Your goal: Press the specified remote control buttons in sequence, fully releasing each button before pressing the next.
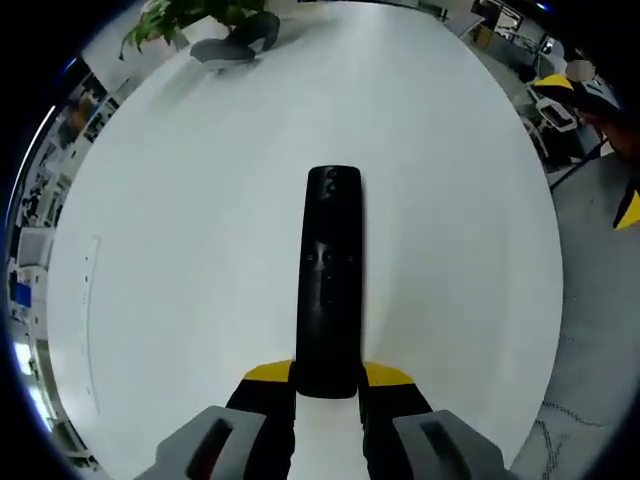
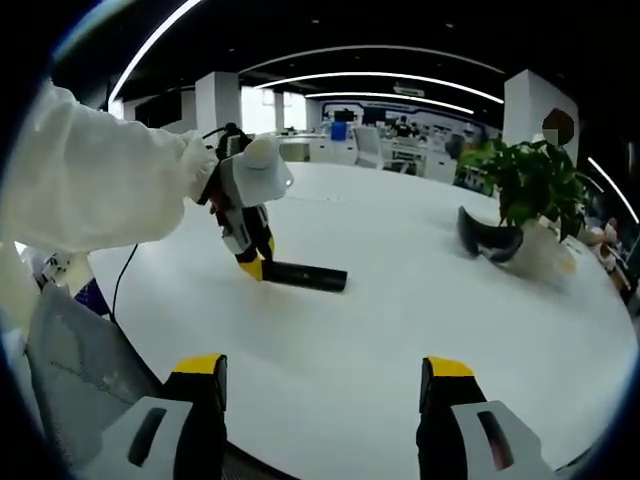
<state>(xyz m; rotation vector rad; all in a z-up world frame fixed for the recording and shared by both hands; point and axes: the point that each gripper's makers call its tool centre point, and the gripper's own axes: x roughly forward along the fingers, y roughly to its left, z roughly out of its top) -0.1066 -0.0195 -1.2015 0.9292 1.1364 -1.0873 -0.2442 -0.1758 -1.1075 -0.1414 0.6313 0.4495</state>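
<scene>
In the left gripper view, the left gripper rises from the bottom centre of the frame, its yellow-tipped jaws clamped on the near end of the remote. The remote is black and long, running straight up the middle of the frame over the white table; small buttons show near its middle and a round one near its far end. At the upper left, near the table's far edge, stands a plant with a dark grey headset just beside it.

In the right gripper view, the right gripper rises from the bottom of the frame with its jaws spread wide apart, holding nothing, above the near edge of the table. In the left middle of the frame a white sleeve reaches in, and the left gripper grips one end of the remote, which lies flat on the table. The plant stands at the upper right, the headset in front of it. A grey chair back shows at the lower left.
</scene>
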